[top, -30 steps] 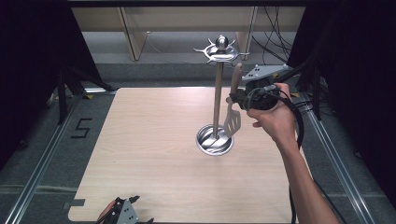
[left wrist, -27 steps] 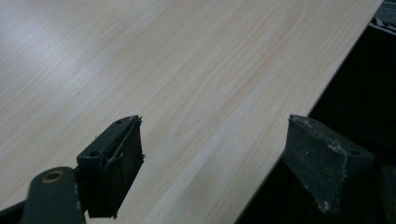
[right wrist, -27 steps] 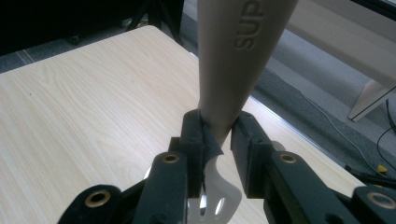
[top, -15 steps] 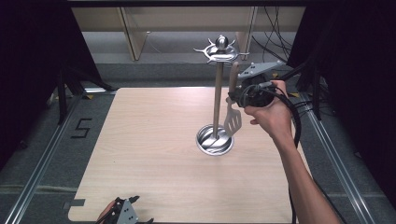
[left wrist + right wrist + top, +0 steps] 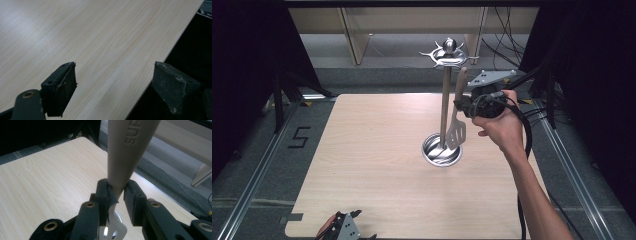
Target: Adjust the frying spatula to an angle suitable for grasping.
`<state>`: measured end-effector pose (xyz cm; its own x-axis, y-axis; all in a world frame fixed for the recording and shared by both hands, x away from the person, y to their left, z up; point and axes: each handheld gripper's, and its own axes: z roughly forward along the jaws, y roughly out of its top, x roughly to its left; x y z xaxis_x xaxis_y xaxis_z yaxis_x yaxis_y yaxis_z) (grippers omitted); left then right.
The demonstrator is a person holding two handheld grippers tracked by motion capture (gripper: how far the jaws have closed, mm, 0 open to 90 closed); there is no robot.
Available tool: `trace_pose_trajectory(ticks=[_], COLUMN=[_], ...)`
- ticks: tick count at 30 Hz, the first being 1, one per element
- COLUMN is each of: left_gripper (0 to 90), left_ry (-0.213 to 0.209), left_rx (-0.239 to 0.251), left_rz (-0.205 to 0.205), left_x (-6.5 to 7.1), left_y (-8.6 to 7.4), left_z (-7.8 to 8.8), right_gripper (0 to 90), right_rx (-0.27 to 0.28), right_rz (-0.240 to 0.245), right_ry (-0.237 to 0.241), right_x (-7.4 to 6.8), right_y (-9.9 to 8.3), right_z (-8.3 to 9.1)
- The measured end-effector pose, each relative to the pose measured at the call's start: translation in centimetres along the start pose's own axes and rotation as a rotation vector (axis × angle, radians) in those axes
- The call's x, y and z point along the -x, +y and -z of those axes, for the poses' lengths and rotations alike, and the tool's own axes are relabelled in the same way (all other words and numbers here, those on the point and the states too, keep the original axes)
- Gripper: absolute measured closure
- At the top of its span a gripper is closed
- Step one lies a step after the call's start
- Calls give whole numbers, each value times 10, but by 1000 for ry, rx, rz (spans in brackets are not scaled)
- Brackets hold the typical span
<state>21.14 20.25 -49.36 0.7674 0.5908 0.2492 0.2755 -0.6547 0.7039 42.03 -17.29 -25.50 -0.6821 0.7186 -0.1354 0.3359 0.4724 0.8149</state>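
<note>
Clearly embossed "SUP" (rest cut off), spatula (image 5: 130, 150) handle, right tool (image 5: 117, 192) clamping it

beige spatula handle (image 5: 130, 152) between the right claw's (image 5: 117, 192) pads, above the pale wooden table (image 5: 50, 182)

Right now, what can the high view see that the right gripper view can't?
High view: the hook crown atop the tall silver metal stand, the left gripper at the table's near edge, and the person's forearm. Right gripper view: raised letters on the beige-handled slotted spatula, black pads pinching it. Both: that spatula, the right gripper and the light wooden table.
</note>
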Motion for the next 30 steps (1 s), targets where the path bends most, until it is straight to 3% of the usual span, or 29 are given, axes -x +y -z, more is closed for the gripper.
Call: trace_pose_trajectory(ticks=[1,2,3,4,7,9,10,11,16,19,20,30], left_gripper=[186,186,186,185,185,185,185,185,185,185,185,184], left_ry=[-3,-2,-2,-3,-3,-1,-1,-2,22,9,3,15], left_rx=[0,0,0,0,1,-8,-8,0,12,-2,-15,-2], left_rz=[-2,-2,-1,-2,-1,25,24,-2,13,31,18,30], left_x=[0,0,0,0,0,2,2,0,2,2,1,3], left_y=[0,0,0,0,0,-1,-1,0,0,-1,-1,-1], left_z=[0,0,0,0,0,0,0,0,-1,-1,0,-1], right_gripper=[730,728,726,723,703,685,678,668,589,553,541,511], right_rx=[21,20,16,17,27,33,39,47,80,98,111,167], right_rz=[20,-31,-33,-11,-13,-10,-11,-13,-19,-38,-35,-37], right_ry=[0,-3,-1,-1,-4,9,0,7,-16,-8,-3,-2], right_x=[0,-3,-4,-3,-3,-3,-4,-5,-5,-4,-4,-6], right_y=[0,-1,-1,0,0,-1,-2,-3,-8,-13,-16,-40], right_z=[0,1,1,2,3,3,4,5,12,18,21,31])
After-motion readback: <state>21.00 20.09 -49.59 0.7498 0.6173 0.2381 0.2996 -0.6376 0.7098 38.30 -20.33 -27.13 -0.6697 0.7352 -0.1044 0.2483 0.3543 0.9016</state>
